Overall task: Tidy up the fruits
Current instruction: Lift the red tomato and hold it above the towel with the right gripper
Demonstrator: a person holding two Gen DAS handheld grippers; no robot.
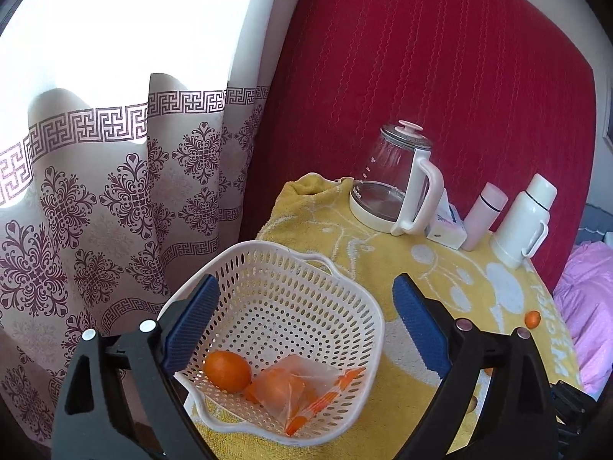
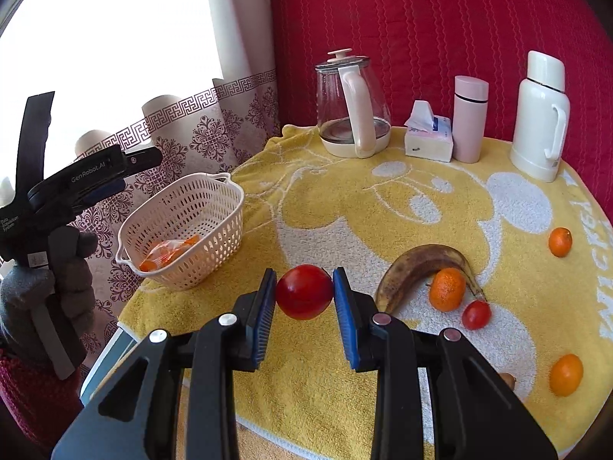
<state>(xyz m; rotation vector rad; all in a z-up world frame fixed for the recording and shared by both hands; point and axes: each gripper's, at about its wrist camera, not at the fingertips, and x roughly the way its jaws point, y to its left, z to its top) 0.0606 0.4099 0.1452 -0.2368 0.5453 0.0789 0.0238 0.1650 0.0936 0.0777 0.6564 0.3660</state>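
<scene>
Gripping a red apple [image 2: 304, 292] in the right gripper [image 2: 304, 293].
Left gripper [image 1: 306, 320] hangs spread wide above the white basket [image 1: 377, 329].

— Could any writing be read?

— Yes. In the right wrist view, the left tool [image 2: 95, 176] carried "GenRobot.AI" in pale letters along its black body, and a small white label lower on its side began "Data", the rest too small to read.

— Anything on the counter?

— The glass kettle [image 1: 390, 184] had a short word on its white base, seemingly "SUPOR", though blurred. The yellow towel [image 2: 345, 207] bore large white letters along its right edge, cut off and turned sideways, so no word could be made out.
</scene>
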